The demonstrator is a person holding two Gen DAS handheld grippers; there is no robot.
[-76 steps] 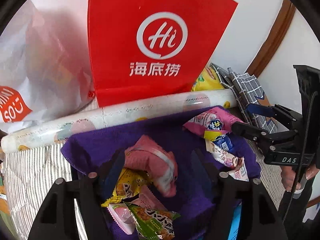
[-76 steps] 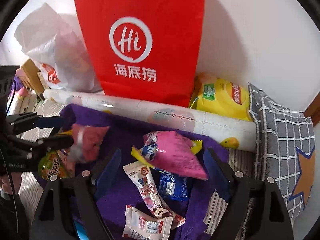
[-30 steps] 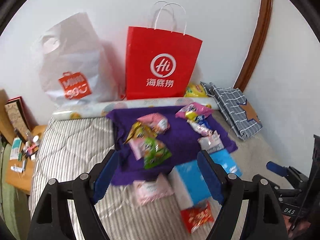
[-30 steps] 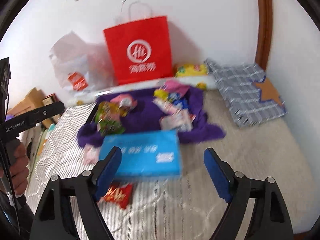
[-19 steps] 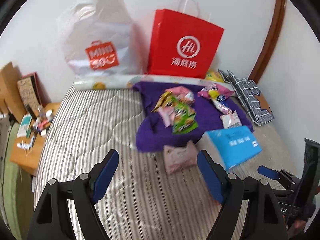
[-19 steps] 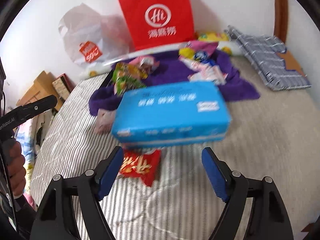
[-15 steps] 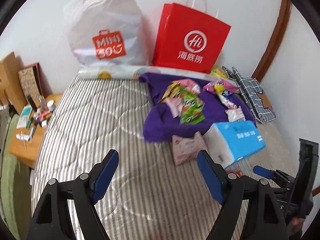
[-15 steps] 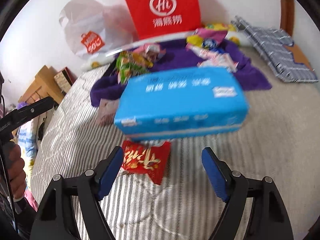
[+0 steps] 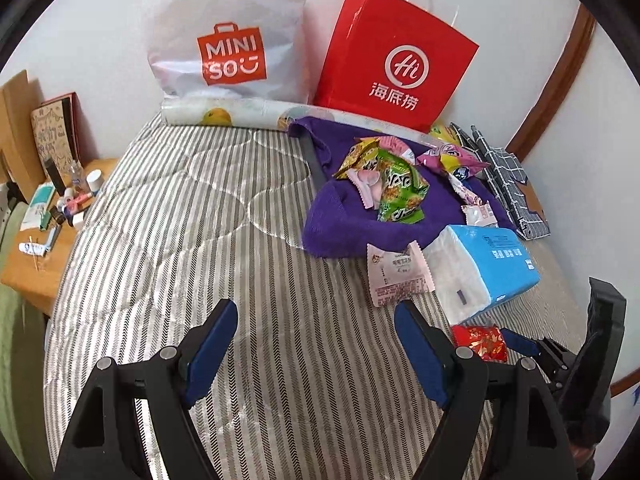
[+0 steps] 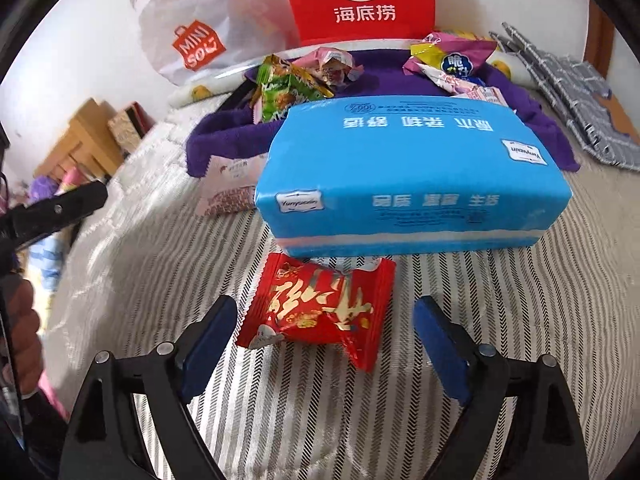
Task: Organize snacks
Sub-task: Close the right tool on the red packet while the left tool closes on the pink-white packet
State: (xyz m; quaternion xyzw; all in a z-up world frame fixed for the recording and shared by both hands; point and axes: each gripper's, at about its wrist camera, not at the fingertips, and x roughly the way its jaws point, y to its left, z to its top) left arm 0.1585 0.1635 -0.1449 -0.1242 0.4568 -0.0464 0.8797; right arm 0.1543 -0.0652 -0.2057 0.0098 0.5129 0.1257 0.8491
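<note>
A red snack packet (image 10: 320,308) with gold lettering lies on the striped bedcover, just in front of a blue tissue pack (image 10: 404,172). My right gripper (image 10: 322,338) hangs over the packet, its jaws opening either side of it without touching. The same red snack packet (image 9: 480,342) shows low right in the left wrist view. My left gripper (image 9: 316,344) is open above bare bedcover. A pink snack packet (image 9: 398,274) lies left of the tissue pack. Two small heaps of snacks, green (image 9: 396,190) and pink (image 9: 452,160), rest on a purple towel (image 9: 348,224).
A red paper bag (image 9: 394,64) and a white plastic bag (image 9: 224,36) stand against the wall behind a rolled mat (image 9: 240,114). A checked cloth (image 9: 508,184) lies at the right. A wooden side table (image 9: 44,236) with small items stands left of the bed.
Both grippers have pulled back from the towel and sunk toward the bedcover. The right one has come down over the red packet, which now looms large between its jaws.
</note>
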